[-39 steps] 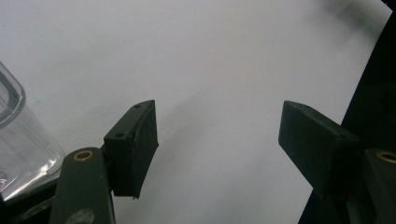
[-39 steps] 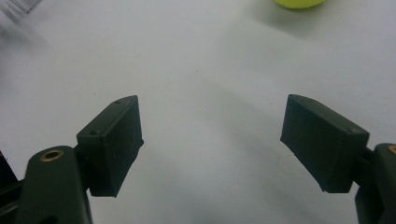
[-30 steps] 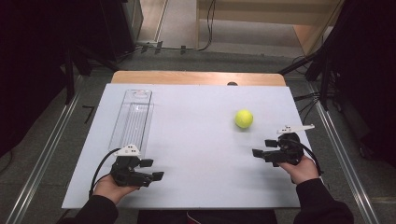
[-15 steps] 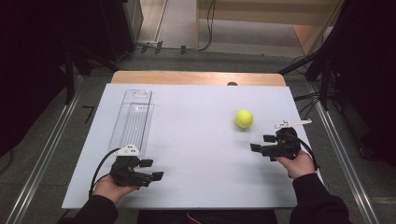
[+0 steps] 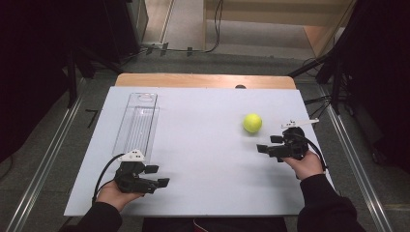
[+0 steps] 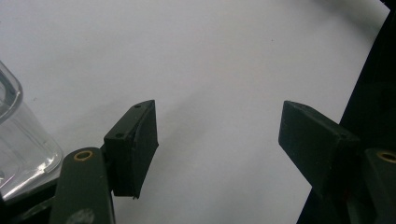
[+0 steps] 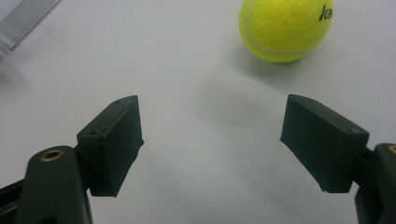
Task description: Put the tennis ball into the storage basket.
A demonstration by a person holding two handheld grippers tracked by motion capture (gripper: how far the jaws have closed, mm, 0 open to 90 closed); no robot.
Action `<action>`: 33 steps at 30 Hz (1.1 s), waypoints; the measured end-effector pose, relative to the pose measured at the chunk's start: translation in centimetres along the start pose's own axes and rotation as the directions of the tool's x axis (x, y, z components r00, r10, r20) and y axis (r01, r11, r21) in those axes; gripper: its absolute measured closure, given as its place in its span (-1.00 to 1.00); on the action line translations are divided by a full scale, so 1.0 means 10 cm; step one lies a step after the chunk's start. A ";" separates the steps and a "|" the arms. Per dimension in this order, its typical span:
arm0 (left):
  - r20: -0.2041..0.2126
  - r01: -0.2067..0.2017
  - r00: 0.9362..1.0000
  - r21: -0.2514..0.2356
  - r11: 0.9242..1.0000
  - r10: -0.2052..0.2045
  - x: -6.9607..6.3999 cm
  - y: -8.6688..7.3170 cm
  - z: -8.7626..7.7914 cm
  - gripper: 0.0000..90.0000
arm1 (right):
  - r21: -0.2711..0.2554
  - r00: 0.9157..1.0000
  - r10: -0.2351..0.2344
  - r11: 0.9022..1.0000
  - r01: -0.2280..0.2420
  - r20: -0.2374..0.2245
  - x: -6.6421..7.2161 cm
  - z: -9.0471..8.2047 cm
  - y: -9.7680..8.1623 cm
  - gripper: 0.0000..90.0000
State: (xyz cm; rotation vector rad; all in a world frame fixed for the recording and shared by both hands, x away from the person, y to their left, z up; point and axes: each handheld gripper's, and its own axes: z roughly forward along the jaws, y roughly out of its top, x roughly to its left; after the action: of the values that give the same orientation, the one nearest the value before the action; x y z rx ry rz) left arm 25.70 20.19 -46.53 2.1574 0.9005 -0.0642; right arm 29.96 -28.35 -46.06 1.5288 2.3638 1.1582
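Right of centre, high view: tennis ball (image 5: 252, 123) sits alone on the white table sheet (image 5: 203, 145), just up and left of my right claw (image 5: 263, 149).
Right claw: jaws spread wide, nothing between them; aimed leftward along the sheet, near the ball but apart from it.
Right gripper view: ball (image 7: 285, 28) at upper right of frame, beyond and a little off to the side of my far jaw, not yet between the pads.
Left claw (image 5: 162, 182): lower left of high view, jaws also spread, empty, resting low over the sheet.
Clear tray (image 5: 138, 126): long, transparent, upper left of the sheet, just above my left hand; its rounded corner (image 6: 18, 140) shows at left edge of the left gripper view.
Ball, handling: I judge it light, felt-covered so grippy, springy under squeeze; round, so likely to roll if nudged.
Where to hold: across its widest middle, pads on opposite sides, claw centred first.
Risk: an off-centre pinch could squirt it away.
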 end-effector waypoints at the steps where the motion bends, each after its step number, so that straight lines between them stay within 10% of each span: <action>1: 0.000 0.000 1.000 -0.001 1.000 0.000 0.00 0.00 0.00 -0.35 | -0.001 1.000 -0.003 1.000 0.003 0.001 0.00 0.00 0.01 -0.59; 33: 0.005 -0.004 1.000 -0.001 1.000 0.004 0.00 0.00 0.00 -0.35 | -0.008 0.999 -0.019 1.000 0.020 0.028 -0.08 0.10 0.40 -0.59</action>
State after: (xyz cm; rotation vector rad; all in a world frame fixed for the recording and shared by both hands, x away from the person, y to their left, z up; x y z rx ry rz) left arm 25.66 20.19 -46.50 2.1574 0.8926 -0.0671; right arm 33.78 -27.58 -44.45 1.5058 2.3478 1.1335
